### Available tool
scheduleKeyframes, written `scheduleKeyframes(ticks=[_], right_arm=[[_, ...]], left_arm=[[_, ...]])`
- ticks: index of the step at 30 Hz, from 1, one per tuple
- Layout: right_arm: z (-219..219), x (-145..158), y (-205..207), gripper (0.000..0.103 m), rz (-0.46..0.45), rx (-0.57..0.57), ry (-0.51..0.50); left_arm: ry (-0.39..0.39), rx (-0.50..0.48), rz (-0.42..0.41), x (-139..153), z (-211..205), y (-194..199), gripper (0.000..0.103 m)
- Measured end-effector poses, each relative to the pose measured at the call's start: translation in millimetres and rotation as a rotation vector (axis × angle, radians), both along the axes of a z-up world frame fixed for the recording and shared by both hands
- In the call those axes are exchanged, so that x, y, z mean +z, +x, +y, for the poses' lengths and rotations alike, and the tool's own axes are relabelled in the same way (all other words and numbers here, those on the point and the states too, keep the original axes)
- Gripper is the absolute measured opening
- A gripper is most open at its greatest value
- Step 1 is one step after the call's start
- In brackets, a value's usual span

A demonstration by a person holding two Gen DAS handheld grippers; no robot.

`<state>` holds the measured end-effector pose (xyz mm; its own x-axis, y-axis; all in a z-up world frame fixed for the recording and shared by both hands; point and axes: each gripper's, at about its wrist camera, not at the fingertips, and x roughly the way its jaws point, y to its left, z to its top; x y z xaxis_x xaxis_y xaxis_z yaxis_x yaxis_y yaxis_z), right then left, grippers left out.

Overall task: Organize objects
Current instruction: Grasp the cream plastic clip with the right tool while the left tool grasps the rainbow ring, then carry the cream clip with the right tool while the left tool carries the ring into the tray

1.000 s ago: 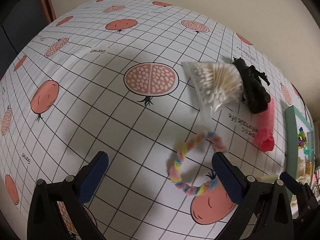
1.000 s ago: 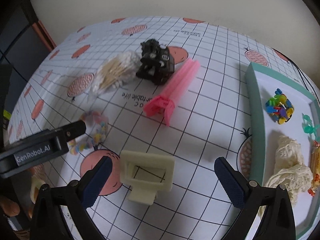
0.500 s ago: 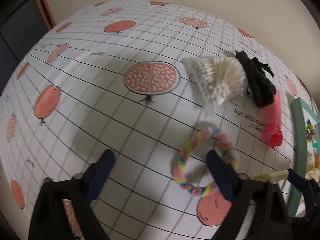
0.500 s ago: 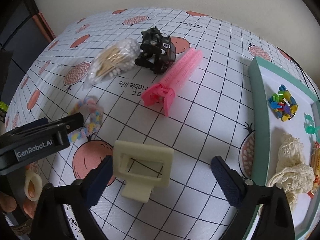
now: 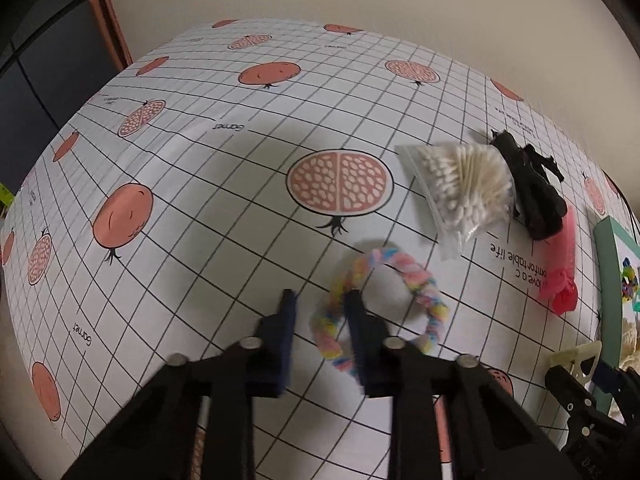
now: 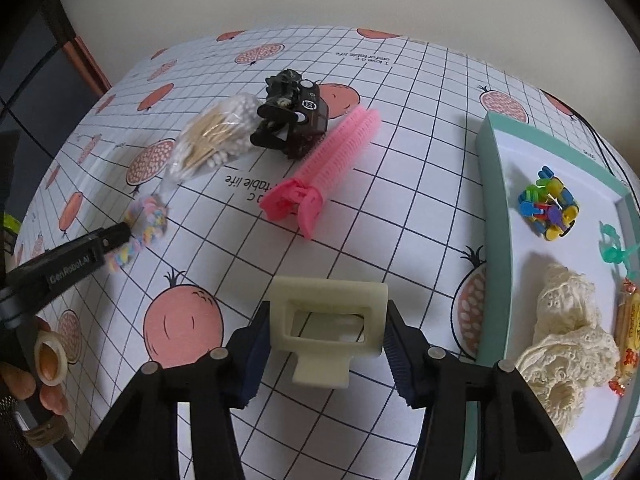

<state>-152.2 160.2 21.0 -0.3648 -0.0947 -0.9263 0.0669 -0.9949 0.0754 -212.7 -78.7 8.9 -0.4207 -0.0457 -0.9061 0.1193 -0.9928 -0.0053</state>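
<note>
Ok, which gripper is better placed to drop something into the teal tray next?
Right. The right gripper already pinches the cream hair claw, beside the teal tray; the left gripper is farther off at the pastel scrunchie.

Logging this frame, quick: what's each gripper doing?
Left gripper: shut on the pastel ring.
Right gripper: shut on the cream clip.

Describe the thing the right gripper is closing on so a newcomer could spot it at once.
Start at the teal tray on the right of the pomegranate-print tablecloth. Just left of it, between the right gripper's pads, sits a cream hair claw clip: the only pale, rectangular open frame here.
</note>
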Motion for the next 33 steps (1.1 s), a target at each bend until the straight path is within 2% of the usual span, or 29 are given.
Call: scheduleKeyframes(ticks=[2, 5, 11, 17, 27, 33], right_arm=[[-1, 0, 1, 0.055, 0.000, 0.001, 0.005], [0, 0, 0, 0.055, -0.002, -0.004, -0.008], [-2, 0, 2, 0.055, -0.001, 0.002, 0.003], [6, 5, 3, 0.054, 0.019, -0.018, -0.026], [21, 39, 13, 0.054, 0.150, -0.030, -0.083], [44, 54, 20, 0.054, 0.211, -0.078, -0.092]], left_arm=[[0.007, 0.008, 0.008, 0, -4, 0, 0.009], [0.028, 0.020, 0.011, 0, -8, 2, 0.007], [0.052, 0.032, 0.002, -1, -12, 1, 0.006], [0.148, 0.075, -0.026, 1, -19, 0, 0.005], [0.140, 0.048, 0.083, 40, -6, 1, 0.005], [0.156, 0.017, 0.135, 61, 9, 3, 0.005]])
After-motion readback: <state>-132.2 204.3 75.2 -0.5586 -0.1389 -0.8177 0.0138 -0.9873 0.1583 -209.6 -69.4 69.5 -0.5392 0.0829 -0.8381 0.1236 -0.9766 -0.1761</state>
